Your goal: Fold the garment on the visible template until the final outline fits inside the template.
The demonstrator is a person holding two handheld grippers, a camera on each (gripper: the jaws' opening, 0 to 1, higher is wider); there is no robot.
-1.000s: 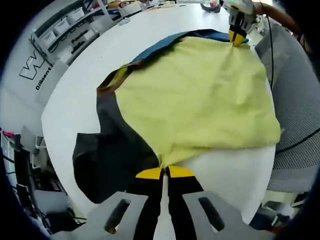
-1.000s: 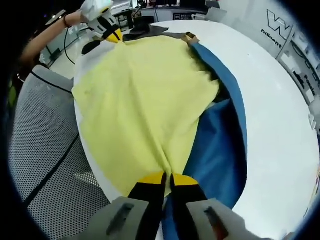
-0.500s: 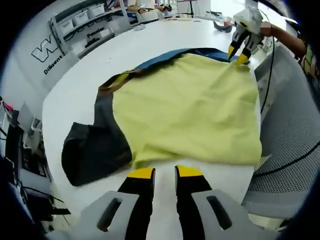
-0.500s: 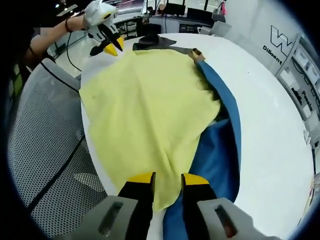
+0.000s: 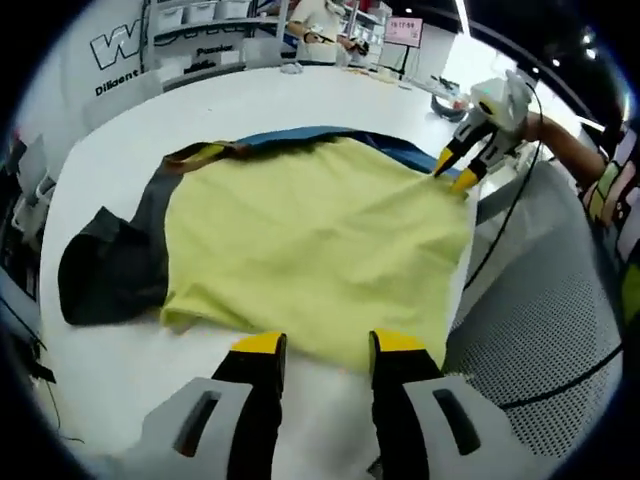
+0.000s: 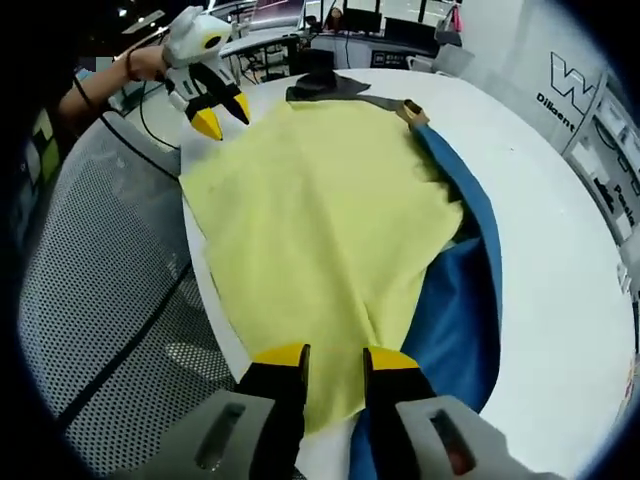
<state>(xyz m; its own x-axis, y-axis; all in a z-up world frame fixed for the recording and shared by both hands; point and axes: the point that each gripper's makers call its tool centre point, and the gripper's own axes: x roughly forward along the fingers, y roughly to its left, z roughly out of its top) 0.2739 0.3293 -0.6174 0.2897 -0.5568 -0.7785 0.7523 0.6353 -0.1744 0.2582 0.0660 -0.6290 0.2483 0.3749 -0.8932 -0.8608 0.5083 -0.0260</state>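
Observation:
The garment lies flat on the round white table [image 5: 120,140], its yellow side [image 5: 310,230] up. A dark grey sleeve [image 5: 105,270] sticks out at the left, and a blue strip [image 5: 300,135] and brown collar [image 5: 195,153] run along the far edge. My left gripper [image 5: 330,345] hovers open just off the near yellow hem, holding nothing. In the right gripper view the yellow cloth [image 6: 320,220] overlaps the blue part [image 6: 460,300], and my right gripper [image 6: 336,357] stands open over the near corner. Each gripper appears in the other's view, open: right gripper [image 5: 455,172], left gripper [image 6: 222,112].
A grey mesh chair [image 5: 540,330] [image 6: 90,300] stands against the table edge beside the garment, with a black cable [image 5: 500,220] hanging over it. A person's hand [image 6: 140,62] holds the left gripper. Shelves with bins [image 5: 200,15] line the far wall.
Both grippers were shut on the yellow cloth's edge one second ago. They have opened, let go and drawn back. The cloth now rests flat on the table.

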